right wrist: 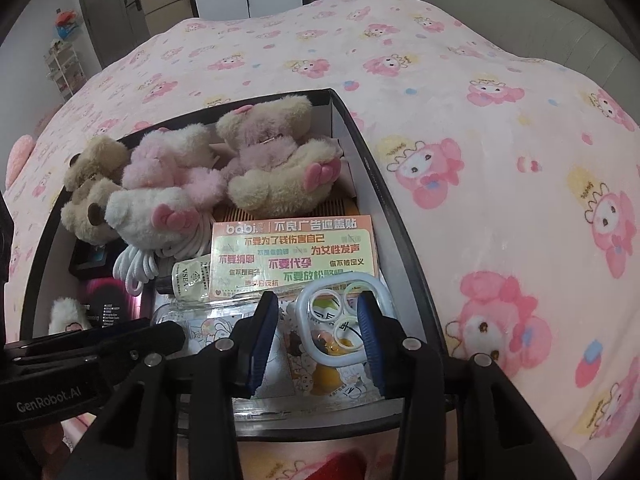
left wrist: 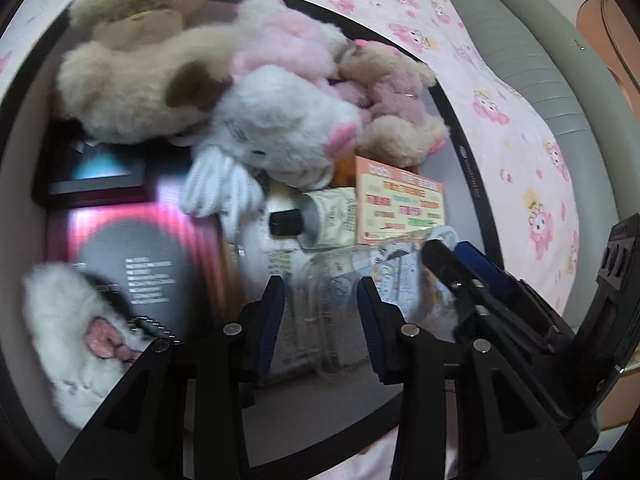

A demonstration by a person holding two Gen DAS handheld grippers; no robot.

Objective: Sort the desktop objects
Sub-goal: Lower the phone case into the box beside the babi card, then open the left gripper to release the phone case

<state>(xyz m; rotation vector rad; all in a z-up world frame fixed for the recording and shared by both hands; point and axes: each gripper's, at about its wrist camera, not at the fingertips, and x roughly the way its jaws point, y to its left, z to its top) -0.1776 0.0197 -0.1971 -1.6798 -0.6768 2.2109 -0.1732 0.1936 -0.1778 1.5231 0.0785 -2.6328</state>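
Observation:
A black box (right wrist: 384, 200) lies on the bed and holds the sorted things. Several plush toys (right wrist: 264, 168) fill its far end; they also show in the left wrist view (left wrist: 280, 120). An orange sticker card (right wrist: 292, 254), a small tube (right wrist: 188, 280), a white cord (right wrist: 136, 266) and a clear case (left wrist: 320, 300) lie in its near half. A white ring holder (right wrist: 340, 320) lies between my right gripper's fingers. My right gripper (right wrist: 316, 324) is open over the box's near right corner. My left gripper (left wrist: 322, 304) is open over the clear case.
A pink cartoon-print blanket (right wrist: 500, 160) covers the bed all around the box. A grey padded headboard (left wrist: 540, 60) runs along the bed's edge. A dark pink box (left wrist: 140, 256) and a small black box (left wrist: 92, 176) lie at the box's left side. Cabinets (right wrist: 160, 0) stand at the far wall.

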